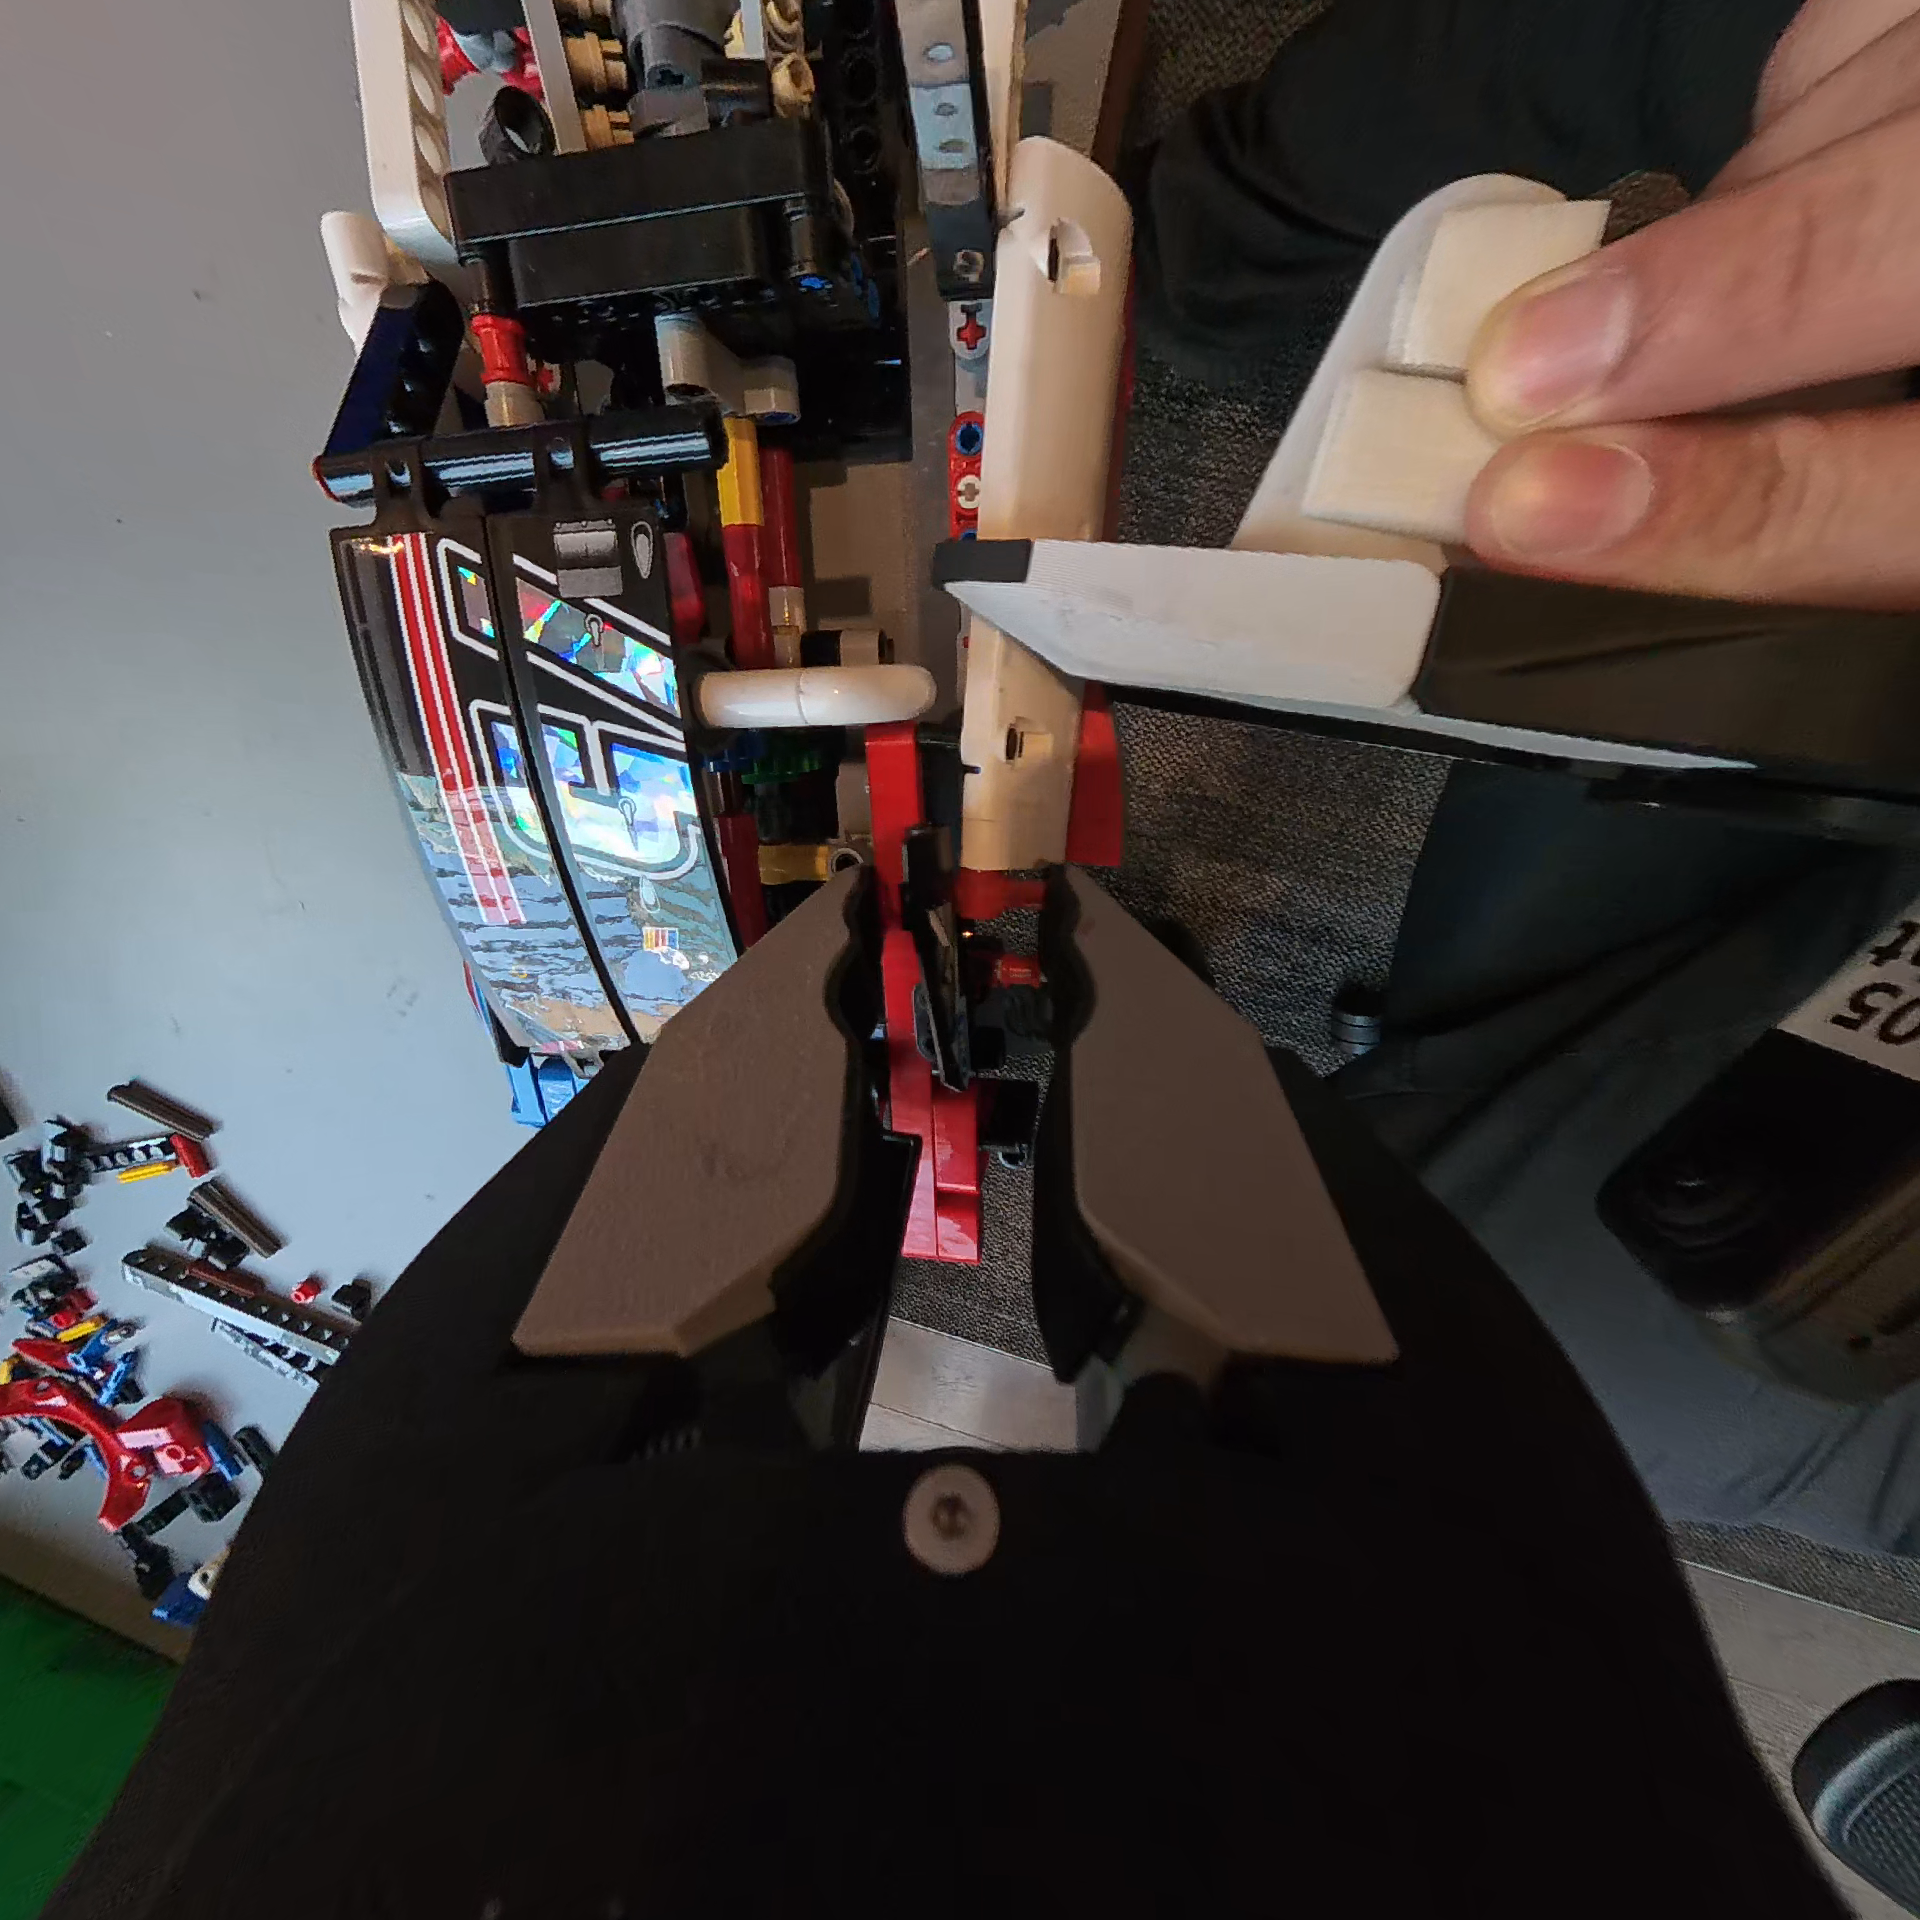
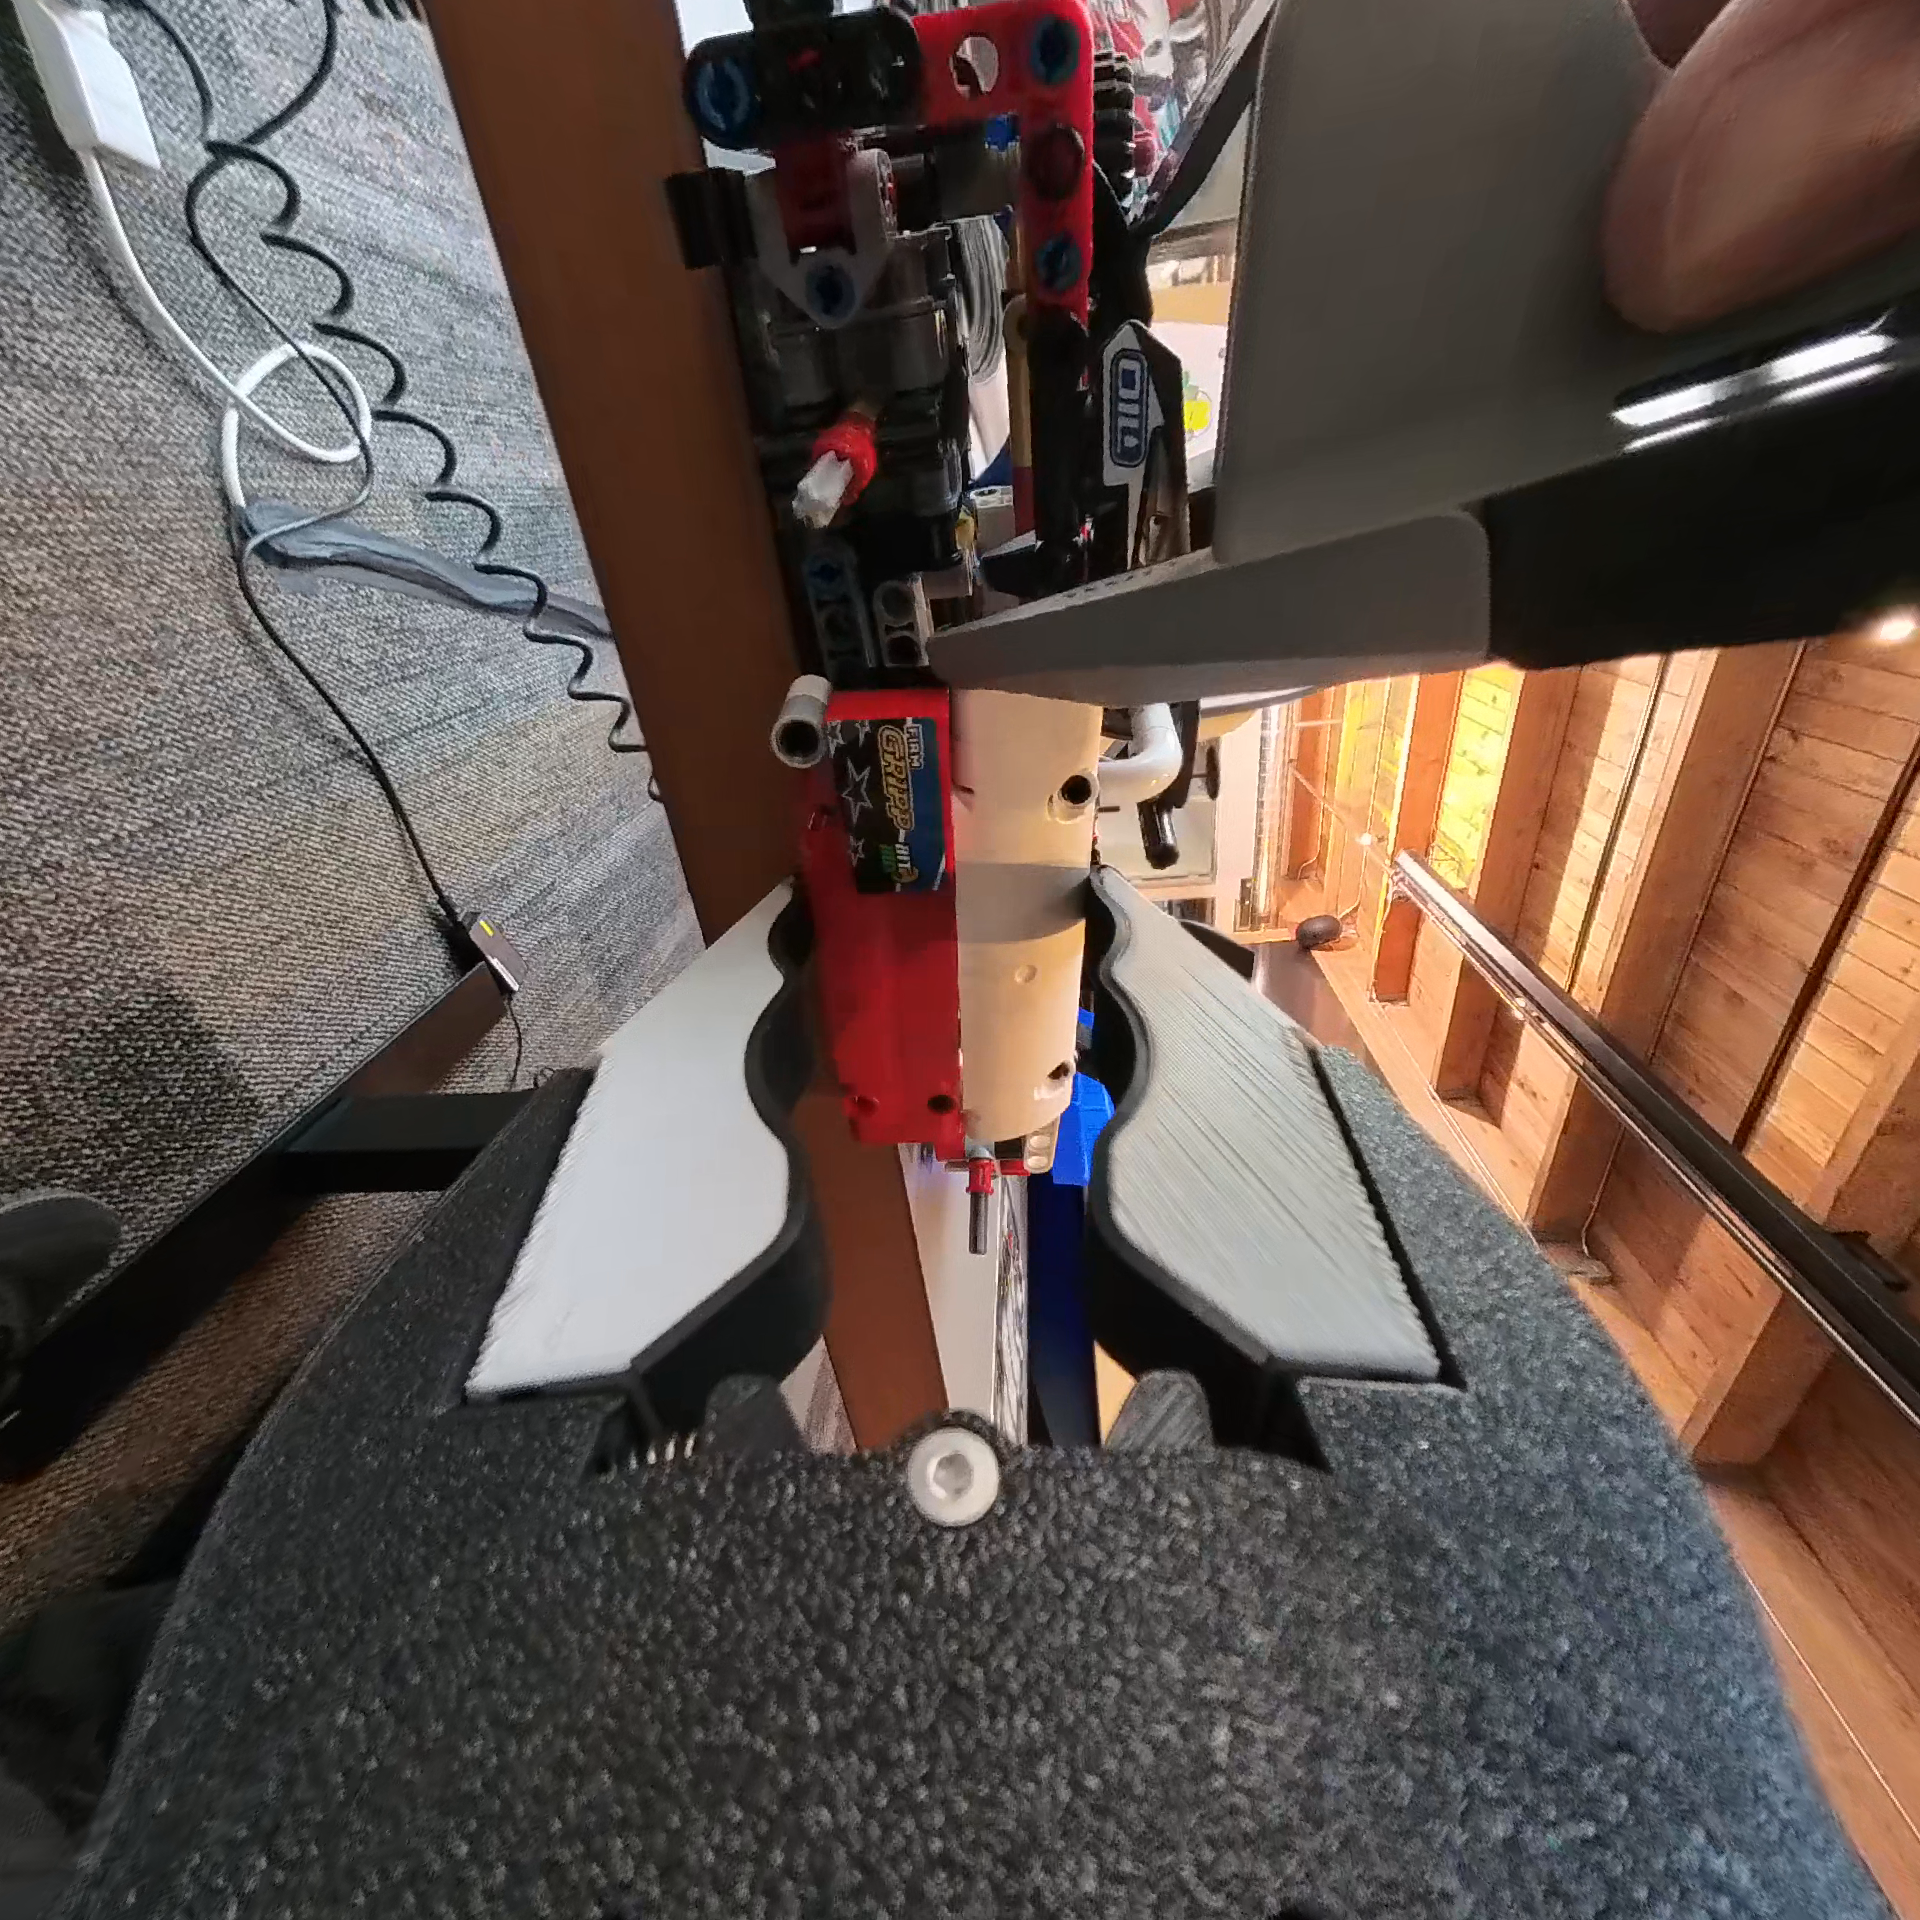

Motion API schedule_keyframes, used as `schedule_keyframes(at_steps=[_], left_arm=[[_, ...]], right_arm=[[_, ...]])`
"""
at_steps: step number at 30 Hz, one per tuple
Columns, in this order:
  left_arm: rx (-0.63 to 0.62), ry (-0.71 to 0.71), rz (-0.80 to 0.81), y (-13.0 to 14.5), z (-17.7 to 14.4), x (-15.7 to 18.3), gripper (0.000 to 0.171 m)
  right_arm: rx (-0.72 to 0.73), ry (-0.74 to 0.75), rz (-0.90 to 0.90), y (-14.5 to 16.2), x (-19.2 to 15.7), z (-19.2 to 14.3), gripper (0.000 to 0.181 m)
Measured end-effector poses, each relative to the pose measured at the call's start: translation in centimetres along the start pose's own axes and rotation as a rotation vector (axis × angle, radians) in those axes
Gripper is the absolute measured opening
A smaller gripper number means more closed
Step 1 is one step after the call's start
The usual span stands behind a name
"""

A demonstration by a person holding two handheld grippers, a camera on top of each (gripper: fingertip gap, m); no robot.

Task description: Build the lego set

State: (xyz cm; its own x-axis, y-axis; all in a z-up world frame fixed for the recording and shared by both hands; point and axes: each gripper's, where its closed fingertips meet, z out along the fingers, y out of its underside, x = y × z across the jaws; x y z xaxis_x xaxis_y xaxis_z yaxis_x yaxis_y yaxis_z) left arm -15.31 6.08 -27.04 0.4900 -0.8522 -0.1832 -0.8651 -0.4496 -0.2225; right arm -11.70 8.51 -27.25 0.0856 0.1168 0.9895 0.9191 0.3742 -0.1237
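Observation:
The partly built lego car (image 1: 644, 436) is held up on its side, with black stickered panels (image 1: 540, 790), a white curved panel (image 1: 1049, 436) and red beams. My left gripper (image 1: 961, 883) is shut on a red beam (image 1: 940, 1164) and black parts at the car's near end. My right gripper (image 2: 940, 894) is shut on a red stickered panel (image 2: 894, 935) and the white panel (image 2: 1023, 997) beside it. The right gripper's white finger (image 1: 1195, 613), held by a hand (image 1: 1683, 343), also shows in the left wrist view, touching the white panel. The left gripper's grey finger (image 2: 1195, 623) shows in the right wrist view.
Several loose lego pieces (image 1: 135, 1340) lie on the light table (image 1: 187, 623) at lower left, by a green mat (image 1: 62, 1714). The table's wooden edge (image 2: 623, 520) runs behind the car. Below are grey carpet (image 2: 208, 727) and cables (image 2: 312, 416).

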Motion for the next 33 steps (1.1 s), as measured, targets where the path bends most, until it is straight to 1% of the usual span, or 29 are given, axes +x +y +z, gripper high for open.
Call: schedule_keyframes(at_steps=[4,6,10,12,13,15,16,18,21,22,24,27,30,32,33], left_arm=[[0.006,0.003,-0.014,0.0,0.0,0.0,0.028],[-0.008,-0.017,-0.008,-0.1,0.0,0.0,0.029],[-0.031,-0.009,-0.036,0.1,0.0,0.0,0.03],[-0.012,-0.028,-0.03,-0.1,-0.2,-0.1,0.03],[0.001,-0.039,-0.012,-0.2,-0.3,0.0,0.034],[0.026,-0.039,-0.019,-0.5,-0.4,0.3,0.06],[0.043,-0.029,-0.03,-0.7,-0.5,0.6,0.065],[0.121,-0.055,-0.004,-1.5,-1.1,0.7,0.068],[0.193,-0.059,0.009,-2.4,-1.8,1.2,0.082],[0.219,-0.069,0.011,-2.6,-2.0,1.2,0.083],[0.285,-0.094,0.019,-3.0,-3.4,1.5,0.081],[0.399,-0.112,-0.005,-3.5,-6.8,2.8,0.08],[0.501,-0.081,-0.087,-2.4,-9.5,5.4,0.079],[0.559,-0.012,-0.162,-1.2,-9.5,8.3,0.075],[0.585,0.033,-0.194,-0.5,-9.0,9.9,0.072]], right_arm=[[0.006,-0.002,-0.005,-0.1,0.0,0.1,0.048],[0.011,-0.002,-0.014,0.0,0.0,0.1,0.049],[0.03,-0.008,-0.017,-0.2,0.0,0.1,0.049],[0.042,-0.022,-0.009,-0.2,0.0,0.1,0.049],[0.044,-0.031,-0.005,-0.2,0.1,0.1,0.049],[0.051,-0.034,-0.008,-0.1,0.3,0.2,0.049],[0.053,-0.033,-0.011,0.0,0.3,0.1,0.049],[0.054,-0.031,-0.017,0.4,0.2,0.1,0.05],[0.055,-0.019,-0.011,1.1,0.5,0.0,0.05],[0.061,-0.016,-0.012,1.2,0.6,-0.2,0.049],[0.083,-0.031,-0.017,1.3,0.4,-1.0,0.049],[0.135,-0.05,-0.056,1.6,0.3,-3.1,0.051],[0.177,-0.04,-0.022,3.5,2.1,-5.9,0.05],[0.183,-0.019,-0.008,6.0,3.6,-6.9,0.047],[0.154,-0.018,-0.002,7.7,4.1,-6.9,0.049]])
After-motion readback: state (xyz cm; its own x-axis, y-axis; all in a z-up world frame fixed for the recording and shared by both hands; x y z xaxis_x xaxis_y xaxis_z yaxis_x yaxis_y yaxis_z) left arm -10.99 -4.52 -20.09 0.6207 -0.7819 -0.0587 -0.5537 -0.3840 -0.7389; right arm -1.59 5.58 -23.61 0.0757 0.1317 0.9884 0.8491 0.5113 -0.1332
